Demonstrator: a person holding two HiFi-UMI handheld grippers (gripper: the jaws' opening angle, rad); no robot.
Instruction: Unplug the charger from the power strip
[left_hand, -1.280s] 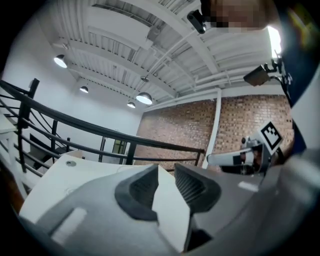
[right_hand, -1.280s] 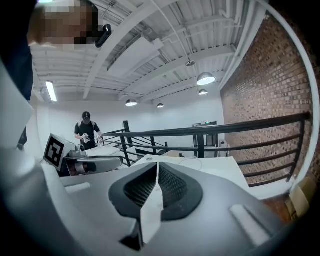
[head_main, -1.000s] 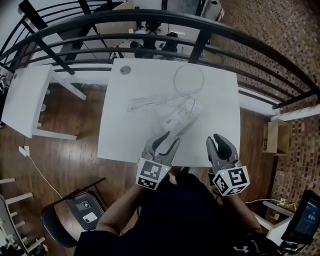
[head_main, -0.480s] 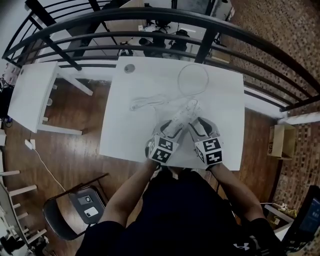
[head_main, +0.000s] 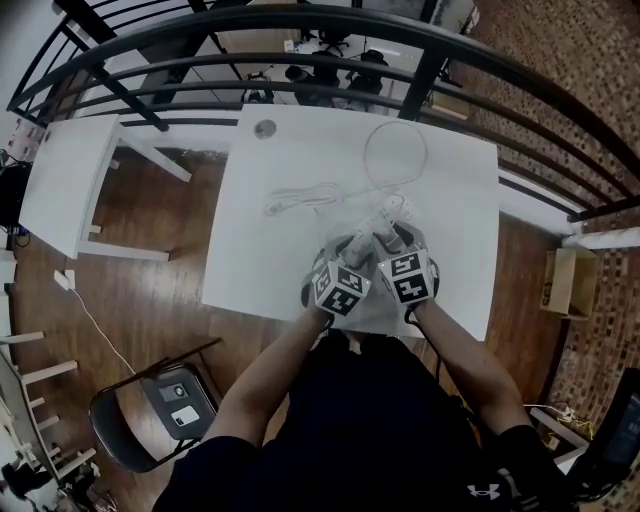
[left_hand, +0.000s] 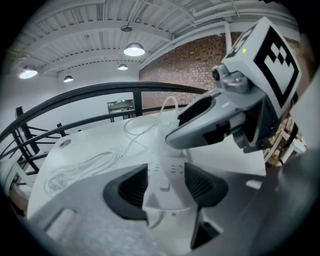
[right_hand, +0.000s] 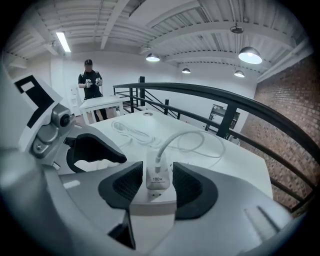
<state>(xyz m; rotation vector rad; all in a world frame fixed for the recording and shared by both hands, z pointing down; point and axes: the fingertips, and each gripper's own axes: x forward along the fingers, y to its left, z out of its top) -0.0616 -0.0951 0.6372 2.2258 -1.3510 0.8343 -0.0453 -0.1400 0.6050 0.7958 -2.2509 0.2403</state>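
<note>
A white power strip (head_main: 383, 217) lies slantwise on the white table (head_main: 260, 250). A white charger (right_hand: 157, 177) stands plugged into it, and its cable (right_hand: 190, 140) loops away over the table. My left gripper (left_hand: 165, 182) is open, with the strip's near end (left_hand: 164, 189) between its pads. My right gripper (right_hand: 157, 182) straddles the charger; its jaws are opening and a gap shows on both sides. In the head view both grippers (head_main: 348, 250) (head_main: 396, 243) sit side by side over the strip. The right gripper (left_hand: 200, 122) hangs just above the strip in the left gripper view.
The strip's own bundled cord (head_main: 300, 200) lies left of it, and the cable's loop (head_main: 395, 152) behind it. A round grommet (head_main: 265, 128) marks the far left corner. Black railing (head_main: 400, 45) runs behind the table. A second white table (head_main: 60, 190) stands left, a chair (head_main: 150, 420) below.
Both grippers have moved from the table's front edge forward and down onto the power strip, drawn closer together, and their jaws have spread wider.
</note>
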